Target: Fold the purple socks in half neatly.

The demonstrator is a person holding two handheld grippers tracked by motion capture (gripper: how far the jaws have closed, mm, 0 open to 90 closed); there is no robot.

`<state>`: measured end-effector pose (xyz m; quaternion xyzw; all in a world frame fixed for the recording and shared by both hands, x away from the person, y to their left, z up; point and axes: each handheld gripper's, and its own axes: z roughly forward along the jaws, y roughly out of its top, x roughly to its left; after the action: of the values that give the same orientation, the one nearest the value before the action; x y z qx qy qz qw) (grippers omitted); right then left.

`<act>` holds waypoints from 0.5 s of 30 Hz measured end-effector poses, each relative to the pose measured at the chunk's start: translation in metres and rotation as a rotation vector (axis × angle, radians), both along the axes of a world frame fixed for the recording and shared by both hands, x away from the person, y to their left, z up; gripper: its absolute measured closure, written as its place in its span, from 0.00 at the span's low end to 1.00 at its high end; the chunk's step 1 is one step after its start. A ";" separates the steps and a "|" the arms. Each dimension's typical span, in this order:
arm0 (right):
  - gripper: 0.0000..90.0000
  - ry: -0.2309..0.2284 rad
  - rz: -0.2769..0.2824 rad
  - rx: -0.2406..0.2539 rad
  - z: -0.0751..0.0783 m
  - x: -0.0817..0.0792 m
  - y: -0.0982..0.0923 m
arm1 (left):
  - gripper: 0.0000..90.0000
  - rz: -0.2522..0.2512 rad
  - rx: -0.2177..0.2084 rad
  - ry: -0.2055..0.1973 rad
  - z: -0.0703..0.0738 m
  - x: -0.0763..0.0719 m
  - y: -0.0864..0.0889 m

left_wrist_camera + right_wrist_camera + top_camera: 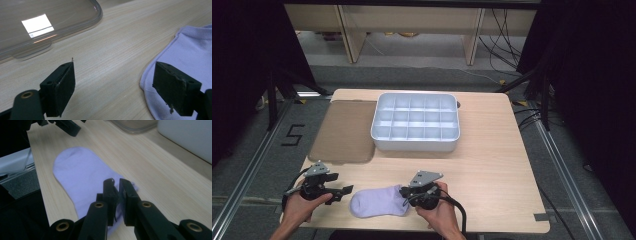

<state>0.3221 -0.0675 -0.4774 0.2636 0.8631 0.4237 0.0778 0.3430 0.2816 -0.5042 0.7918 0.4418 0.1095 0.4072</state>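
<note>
high: overhead, forward-down | tongs views: close, low — share sock (379,202)

A light wooden counter (492,165) with rounded corners stands on a grey floor (257,150). A black numeral 5 (292,135) is marked on the floor at the left. Metal rails (562,165) run along both sides. Black curtains (592,65) hang at left and right. Beyond, pale wooden furniture legs (349,35) rise, and dark cables (504,40) trail across the floor.
</note>
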 end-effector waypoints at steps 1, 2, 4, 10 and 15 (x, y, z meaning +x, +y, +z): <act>0.93 0.002 0.006 -0.009 0.000 0.000 0.005 | 0.20 0.000 0.000 0.000 0.000 0.000 0.000; 0.93 -0.001 0.014 -0.008 -0.001 0.001 0.010 | 0.20 -0.018 0.027 0.005 0.001 0.001 0.003; 0.94 -0.003 0.036 -0.019 -0.003 0.002 0.019 | 0.20 -0.020 0.028 0.001 0.001 0.001 0.004; 0.94 0.011 0.069 -0.082 -0.011 0.001 0.034 | 0.20 0.012 -0.011 -0.002 0.000 0.000 0.002; 0.94 0.020 0.065 -0.122 -0.017 0.002 0.033 | 0.20 0.018 -0.008 -0.005 0.000 0.000 0.001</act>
<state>0.3245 -0.0347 -0.4947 0.2342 0.8963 0.3697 0.0712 0.3427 0.2830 -0.5037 0.7859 0.4483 0.1132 0.4106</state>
